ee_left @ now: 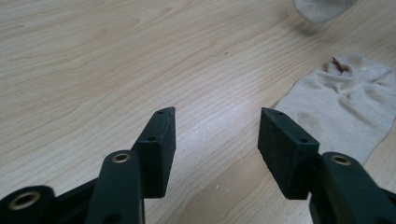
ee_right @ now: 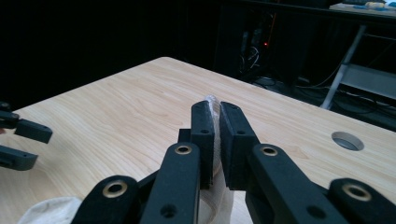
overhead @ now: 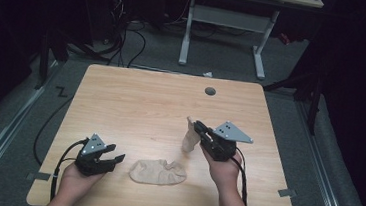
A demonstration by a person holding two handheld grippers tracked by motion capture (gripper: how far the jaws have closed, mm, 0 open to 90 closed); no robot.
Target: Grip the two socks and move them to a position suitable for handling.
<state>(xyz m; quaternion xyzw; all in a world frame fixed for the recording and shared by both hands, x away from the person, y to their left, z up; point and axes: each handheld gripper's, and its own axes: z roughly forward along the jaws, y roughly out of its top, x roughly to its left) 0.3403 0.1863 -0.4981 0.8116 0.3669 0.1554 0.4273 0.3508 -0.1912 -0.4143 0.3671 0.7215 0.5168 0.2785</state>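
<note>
Pale wood rectangular tabletop: bears all items; small round grommet hole near its far edge.

Flat beige fabric sock: lies near the near edge, about midway along it, long axis parallel to that edge. It sits just right of the left tool (the nearer one), nothing between them; that tool's jaws stand apart and empty.

Second beige sock: hangs upright, off toward the right half, pinched between the closed jaws of the right tool, lifted above the tabletop (lower end's contact unclear).
</note>
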